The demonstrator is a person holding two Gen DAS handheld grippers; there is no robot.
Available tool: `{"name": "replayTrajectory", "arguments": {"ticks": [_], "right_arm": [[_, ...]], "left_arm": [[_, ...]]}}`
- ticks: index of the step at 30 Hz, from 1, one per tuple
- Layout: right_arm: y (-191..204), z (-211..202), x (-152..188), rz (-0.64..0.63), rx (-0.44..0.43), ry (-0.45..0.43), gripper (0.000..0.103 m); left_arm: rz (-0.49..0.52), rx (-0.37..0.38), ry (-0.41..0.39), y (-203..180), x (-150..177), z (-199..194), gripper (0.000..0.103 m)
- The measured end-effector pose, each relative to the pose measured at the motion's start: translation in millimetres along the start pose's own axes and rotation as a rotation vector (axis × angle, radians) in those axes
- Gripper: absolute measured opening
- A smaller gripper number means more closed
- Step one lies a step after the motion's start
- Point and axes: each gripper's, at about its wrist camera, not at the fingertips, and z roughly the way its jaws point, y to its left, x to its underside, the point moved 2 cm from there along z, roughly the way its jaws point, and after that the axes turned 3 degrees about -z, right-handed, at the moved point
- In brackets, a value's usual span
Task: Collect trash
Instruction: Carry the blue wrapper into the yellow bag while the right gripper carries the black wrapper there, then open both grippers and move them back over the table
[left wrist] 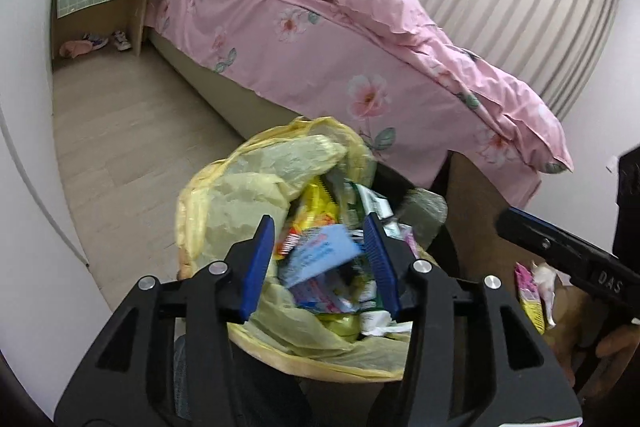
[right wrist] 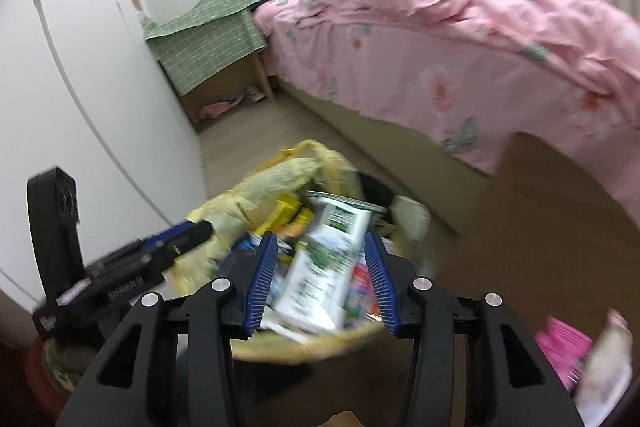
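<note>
Left wrist view: both grippers (left wrist: 320, 247) (right wrist: 320, 263) gape over crinkly yellow plastic bag (left wrist: 240, 195) stuffed with glossy wrappers.

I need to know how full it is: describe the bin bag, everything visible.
The bin bag is thin, crinkled pale yellow plastic lining a dark bin on the floor beside the bed. Its mouth is open, folded over the rim, with one side bunched up high. Packets, cartons and wrappers fill it nearly to the top. Both open grippers hover above; neither visibly touches it.

Wood-look floor (left wrist: 132, 147) carries a bin lined with a yellow bag (left wrist: 240, 195) of wrappers, beside the bed (left wrist: 320, 39); loose pink packets (right wrist: 564, 347) lie nearby.
</note>
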Motion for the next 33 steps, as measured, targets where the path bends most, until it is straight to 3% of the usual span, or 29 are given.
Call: {"name": "replayTrajectory", "arguments": {"ticks": [10,19,21,23,25,33], "right_arm": [[-38.9,-120.1,81.0,0.042,0.309,-0.093,0.046],[-97.3,-207.3,178.2,0.241,0.496,-0.140,0.052],[-104.5,-219.5,196.6,0.269,0.512,-0.152,0.056],[-111.3,-228.4,215.4,0.322,0.466,-0.173,0.064],[-117.8,-232.0,231.0,0.378,0.411,-0.188,0.066],[-118.7,-223.9,265.0,0.327,0.499,-0.099,0.067]], "left_arm": [[0.187,0.096,0.042,-73.7,18.7,-15.0,0.044],[0.452,0.295,0.104,-171.4,59.7,-24.2,0.048],[0.499,0.356,0.132,-194.1,70.3,-23.1,0.048],[0.537,0.387,0.160,-213.9,80.9,-18.5,0.049],[0.564,0.399,0.185,-230.1,91.3,-12.2,0.049],[0.661,0.398,0.228,-271.4,124.3,8.1,0.049]]}}
